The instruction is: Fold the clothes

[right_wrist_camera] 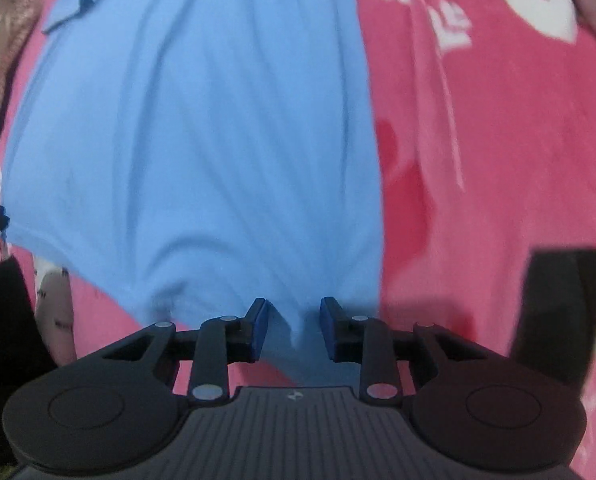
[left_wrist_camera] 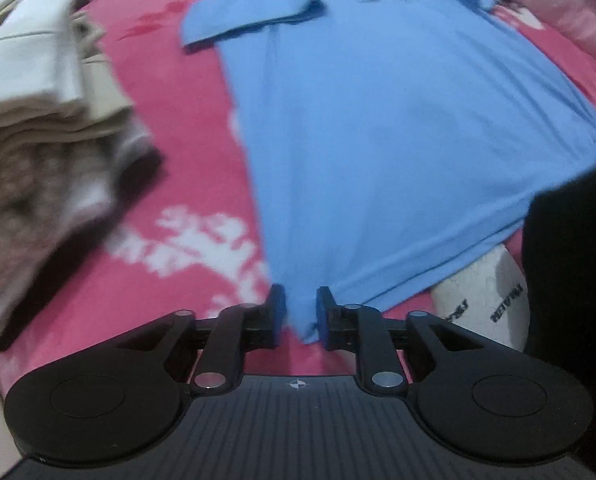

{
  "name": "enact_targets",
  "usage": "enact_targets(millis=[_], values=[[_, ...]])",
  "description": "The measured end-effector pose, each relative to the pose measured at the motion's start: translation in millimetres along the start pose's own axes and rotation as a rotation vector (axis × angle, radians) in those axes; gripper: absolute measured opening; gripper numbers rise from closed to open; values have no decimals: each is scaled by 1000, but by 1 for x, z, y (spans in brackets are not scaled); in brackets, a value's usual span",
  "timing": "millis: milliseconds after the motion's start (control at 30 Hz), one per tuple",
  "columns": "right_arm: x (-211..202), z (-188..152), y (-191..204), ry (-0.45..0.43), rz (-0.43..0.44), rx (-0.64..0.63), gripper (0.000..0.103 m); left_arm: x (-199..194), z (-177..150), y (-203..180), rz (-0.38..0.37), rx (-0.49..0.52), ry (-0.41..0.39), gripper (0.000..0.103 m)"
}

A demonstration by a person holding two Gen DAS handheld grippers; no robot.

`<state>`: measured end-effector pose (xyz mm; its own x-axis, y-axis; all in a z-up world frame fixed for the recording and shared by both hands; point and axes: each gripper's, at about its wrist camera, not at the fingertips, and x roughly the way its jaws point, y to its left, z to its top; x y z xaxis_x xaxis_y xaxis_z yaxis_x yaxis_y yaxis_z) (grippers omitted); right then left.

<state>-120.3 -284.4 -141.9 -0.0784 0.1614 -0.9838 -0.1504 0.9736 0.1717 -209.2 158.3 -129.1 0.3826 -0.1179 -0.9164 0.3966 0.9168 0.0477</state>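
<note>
- Blue T-shirt point(left_wrist_camera: 378, 128) spread nearly flat on pink blanket point(left_wrist_camera: 185, 184); printed side up, collar end toward 12 o'clock in left wrist view.
- Sleeve point(left_wrist_camera: 253, 20) at about 11 o'clock already turned in over the chest; far sleeve not clear enough to judge.
- Body not yet folded: no lengthwise or crosswise fold visible. Judged early in the task for this shirt.
- Stack of folded clothes point(left_wrist_camera: 37, 112) at 9 to 10 o'clock, well apart from the shirt; probably finished pieces.
- Left gripper point(left_wrist_camera: 301, 312): jaws slightly parted, near hem corner of the shirt hanging between the blue pads point(left_wrist_camera: 278, 310); pads seem not pressing. Loose, not gripping.
- Right gripper point(right_wrist_camera: 293, 328): jaws parted wider, a ridge of hem cloth standing between them, gap visible on both sides. Released.
- In right wrist view the shirt point(right_wrist_camera: 201, 140) runs from 6 o'clock to 12 o'clock.
- Left to do, as judged: sides in, then hem up toward collar.
</note>
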Motion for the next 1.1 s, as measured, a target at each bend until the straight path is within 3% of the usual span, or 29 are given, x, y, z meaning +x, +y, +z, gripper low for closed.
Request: enact_targets(millis=[67, 133, 200, 267, 367, 500, 700, 867, 1000, 1033, 1100], values=[[-14, 7, -9, 3, 9, 35, 32, -17, 8, 9, 14, -19, -29, 20], [-36, 19, -19, -56, 45, 82, 33, -32, 21, 15, 23, -26, -71, 22], [-66, 37, -27, -205, 81, 104, 35, -34, 44, 16, 4, -38, -114, 23], [-83, 60, -29, -352, 64, 104, 38, -29, 71, 15, -31, -53, -153, 24], [-81, 97, -34, -493, 98, 134, 43, -1, 117, -4, -98, -69, -192, 24], [-56, 142, -31, -571, 106, 174, 43, 40, 170, -41, -151, -68, -235, 24], [-36, 176, -28, -566, 121, 184, 43, 74, 214, -81, -233, -13, -264, 24], [-43, 167, -19, -601, 142, 121, 43, 93, 238, -108, -272, 58, -297, 24], [-45, 161, -4, -608, 98, 16, 47, 108, 260, -125, -311, 87, -321, 24], [-41, 163, 1, -597, 74, -23, 46, 111, 266, -129, -318, 92, -327, 24], [-39, 161, 5, -621, 1, -77, 22, 115, 276, -134, -331, 96, -339, 24]])
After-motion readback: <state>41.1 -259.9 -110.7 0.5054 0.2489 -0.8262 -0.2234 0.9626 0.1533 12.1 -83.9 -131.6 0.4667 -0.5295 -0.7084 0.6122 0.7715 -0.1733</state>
